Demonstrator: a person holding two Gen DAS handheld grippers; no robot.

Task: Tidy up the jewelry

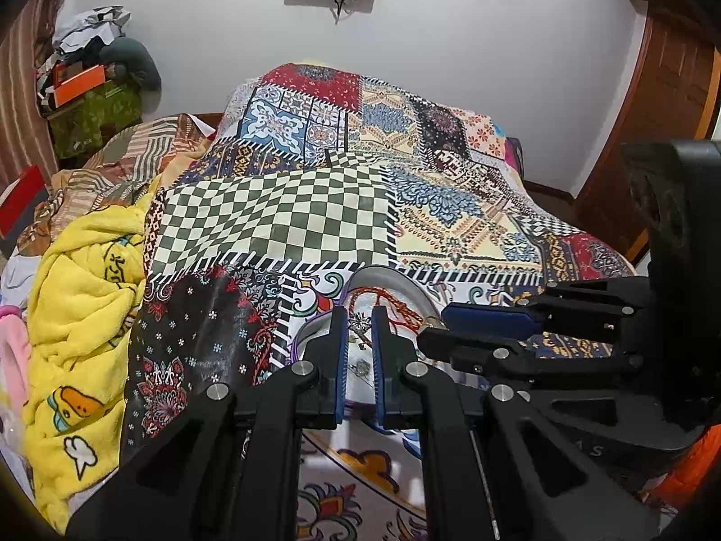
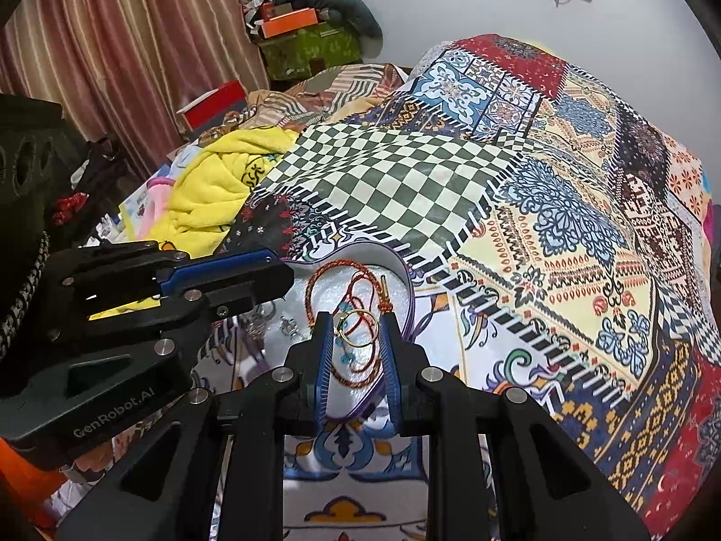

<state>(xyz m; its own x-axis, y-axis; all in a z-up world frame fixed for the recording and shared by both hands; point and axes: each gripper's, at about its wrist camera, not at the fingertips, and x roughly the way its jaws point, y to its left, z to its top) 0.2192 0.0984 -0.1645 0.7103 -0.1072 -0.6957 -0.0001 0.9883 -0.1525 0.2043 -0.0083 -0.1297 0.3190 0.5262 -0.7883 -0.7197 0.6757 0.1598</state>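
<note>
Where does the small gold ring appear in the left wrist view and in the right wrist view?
Left wrist view: the small gold ring cannot be made out; the right gripper reaches in over the white heart-shaped tray with a purple rim where it would be.
Right wrist view: lower centre, the ring sits between the right gripper's fingertips, over the tray.
Shared landmark: the green-and-cream checkered patch of the bedspread, just behind the tray.

"GenRobot.AI" on the left claw [image 2: 266,277] body.

Heart-shaped white tray [image 2: 401,266], purple rim, on bedspread; red-orange cord necklace [image 2: 356,284] coiled inside; gold ring [image 2: 358,328] above it.
</note>
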